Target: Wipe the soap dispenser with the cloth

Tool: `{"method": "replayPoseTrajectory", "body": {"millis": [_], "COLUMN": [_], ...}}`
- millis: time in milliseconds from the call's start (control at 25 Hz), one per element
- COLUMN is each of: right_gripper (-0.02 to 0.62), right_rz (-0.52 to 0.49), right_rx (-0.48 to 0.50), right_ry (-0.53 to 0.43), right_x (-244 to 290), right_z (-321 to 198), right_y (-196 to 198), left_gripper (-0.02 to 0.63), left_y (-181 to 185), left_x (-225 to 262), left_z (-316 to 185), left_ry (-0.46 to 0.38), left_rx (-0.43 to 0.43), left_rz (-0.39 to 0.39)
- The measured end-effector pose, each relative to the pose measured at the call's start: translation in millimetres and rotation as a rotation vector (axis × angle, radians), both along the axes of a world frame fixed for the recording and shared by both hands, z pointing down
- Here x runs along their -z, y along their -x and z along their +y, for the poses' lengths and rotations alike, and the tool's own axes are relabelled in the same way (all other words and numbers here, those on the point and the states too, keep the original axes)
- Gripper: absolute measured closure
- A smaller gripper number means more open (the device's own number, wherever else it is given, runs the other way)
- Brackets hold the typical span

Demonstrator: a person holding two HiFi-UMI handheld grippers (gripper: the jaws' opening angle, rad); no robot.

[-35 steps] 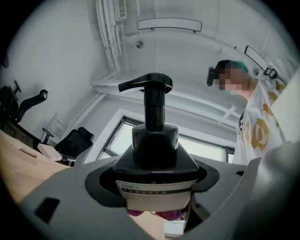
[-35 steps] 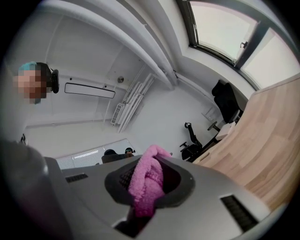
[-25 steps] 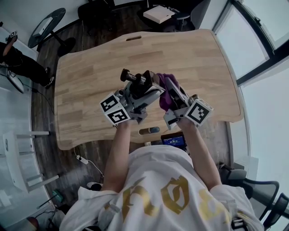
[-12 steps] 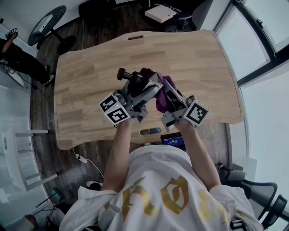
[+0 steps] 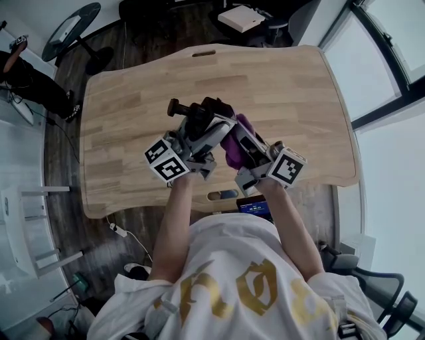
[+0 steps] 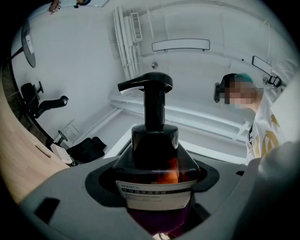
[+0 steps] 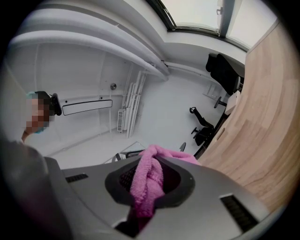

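Observation:
My left gripper (image 5: 206, 126) is shut on a dark soap dispenser (image 5: 192, 114), held up above the wooden table (image 5: 292, 80). In the left gripper view the soap dispenser (image 6: 157, 159) fills the centre, with a black pump head and a white label, clamped between the jaws of my left gripper (image 6: 157, 197). My right gripper (image 5: 236, 136) is shut on a purple-pink cloth (image 5: 234, 141) that lies against the dispenser's right side. The right gripper view shows the cloth (image 7: 147, 180) bunched between the jaws of my right gripper (image 7: 147, 187).
The table has a slot handle (image 5: 204, 53) at its far edge and another slot (image 5: 219, 194) at the near edge. A white box (image 5: 241, 18) lies on the floor beyond the table. Windows (image 5: 392, 46) run along the right side.
Both grippers have shifted slightly left and away from me with their loads. The cloth has moved down along the dispenser's side.

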State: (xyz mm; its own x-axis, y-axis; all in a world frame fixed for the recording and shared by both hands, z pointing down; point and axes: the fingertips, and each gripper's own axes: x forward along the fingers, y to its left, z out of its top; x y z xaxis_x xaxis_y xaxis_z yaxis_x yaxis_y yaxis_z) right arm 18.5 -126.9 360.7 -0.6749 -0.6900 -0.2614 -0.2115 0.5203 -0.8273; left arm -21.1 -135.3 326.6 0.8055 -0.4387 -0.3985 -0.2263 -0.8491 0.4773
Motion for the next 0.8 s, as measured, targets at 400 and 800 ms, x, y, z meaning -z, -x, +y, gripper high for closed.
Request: {"method": "replayPoseTrajectory", "body": {"millis": [400, 800], "right_gripper": [0.568, 0.568], "right_rz": [0.057, 0.107], "right_rx": [0.082, 0.169], "right_ry": [0.017, 0.009], "right_x": [-14, -22], "right_z": [3, 12], "right_y": [18, 35], "left_gripper": [0.247, 0.247], "left_y": [11, 19], "left_x": [-11, -11], "left_z": [-16, -23], "left_ry": [0.050, 0.048], "left_rx": [0.025, 0.025], "left_rz": [0.046, 0.068]}}
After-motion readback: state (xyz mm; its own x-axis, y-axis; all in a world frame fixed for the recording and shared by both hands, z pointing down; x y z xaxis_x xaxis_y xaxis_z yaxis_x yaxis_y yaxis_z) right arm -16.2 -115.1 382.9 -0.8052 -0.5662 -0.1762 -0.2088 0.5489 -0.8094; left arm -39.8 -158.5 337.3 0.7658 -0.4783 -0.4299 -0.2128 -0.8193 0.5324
